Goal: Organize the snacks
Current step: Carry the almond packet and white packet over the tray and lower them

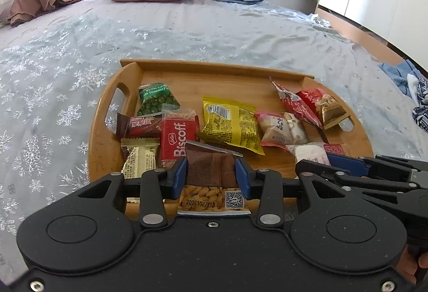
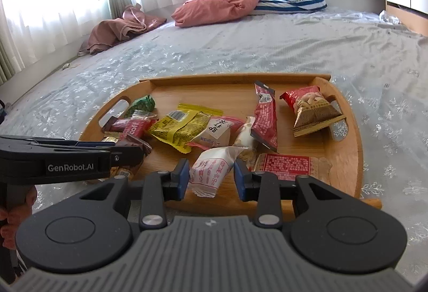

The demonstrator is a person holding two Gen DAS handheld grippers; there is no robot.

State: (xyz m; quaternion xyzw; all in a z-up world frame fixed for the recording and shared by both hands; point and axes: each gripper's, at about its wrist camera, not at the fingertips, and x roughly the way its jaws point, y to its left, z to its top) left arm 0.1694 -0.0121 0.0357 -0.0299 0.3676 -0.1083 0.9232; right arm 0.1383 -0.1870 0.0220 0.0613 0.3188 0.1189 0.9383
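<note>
Wooden tray (image 1: pixel 187 72) on the bed (image 1: pixel 67 64), centre frame, carrying about 10 snack packets. Left to right:
1. Left tongs (image 1: pixel 211 171), lower centre of the left view: pads clamped on a brown packet (image 1: pixel 211 166); its printed lower end is partly hidden behind the tongs.
2. Right tongs (image 2: pixel 211 174), lower centre of the right view: closed on a white packet (image 2: pixel 211 169) with red print.
3. Flat red-label packet (image 2: pixel 289 163), just right of these tongs; print unreadable.

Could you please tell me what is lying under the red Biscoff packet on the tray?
The Biscoff packet overlaps a clear-wrapped snack at its top edge; whatever lies beneath its middle is covered.
</note>
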